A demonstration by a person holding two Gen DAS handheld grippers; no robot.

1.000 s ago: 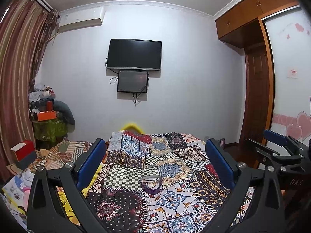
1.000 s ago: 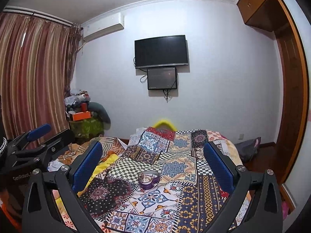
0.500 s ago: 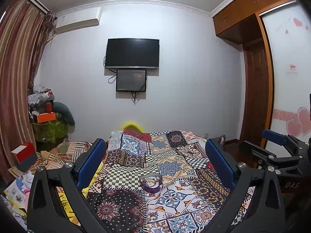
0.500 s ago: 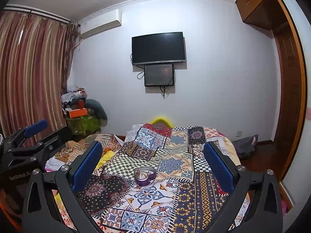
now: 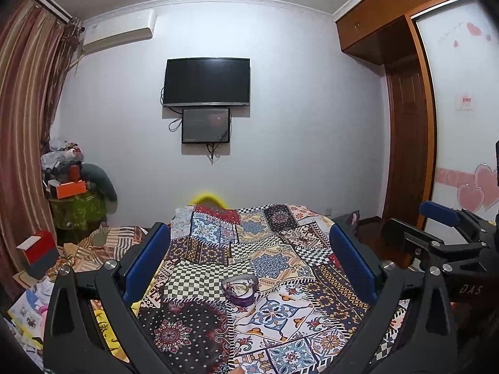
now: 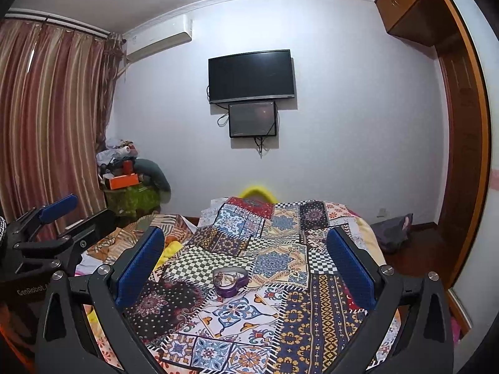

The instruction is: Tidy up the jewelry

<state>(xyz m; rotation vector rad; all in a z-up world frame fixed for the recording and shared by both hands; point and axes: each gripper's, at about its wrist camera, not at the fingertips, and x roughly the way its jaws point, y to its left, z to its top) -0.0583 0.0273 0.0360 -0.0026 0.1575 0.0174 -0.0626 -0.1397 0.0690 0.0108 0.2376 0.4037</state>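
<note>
Both views have drifted slightly; heart-shaped jewelry box [image 5: 240, 290] sits lower-centre on patchwork bedspread [image 5: 280, 280], untouched. Left tool [image 5: 249, 260] and right tool [image 6: 244, 261] both spread apart, empty. Approach barely started.

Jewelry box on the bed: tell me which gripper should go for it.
Probably the left gripper: the box sits nearly centred between its open fingers. For the right gripper, also open, it lies somewhat left of centre.

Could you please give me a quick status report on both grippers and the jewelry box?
Left gripper open, empty. Right gripper open, empty. Heart-shaped jewelry box open on patchwork bedspread, untouched. Nothing in the way.
</note>
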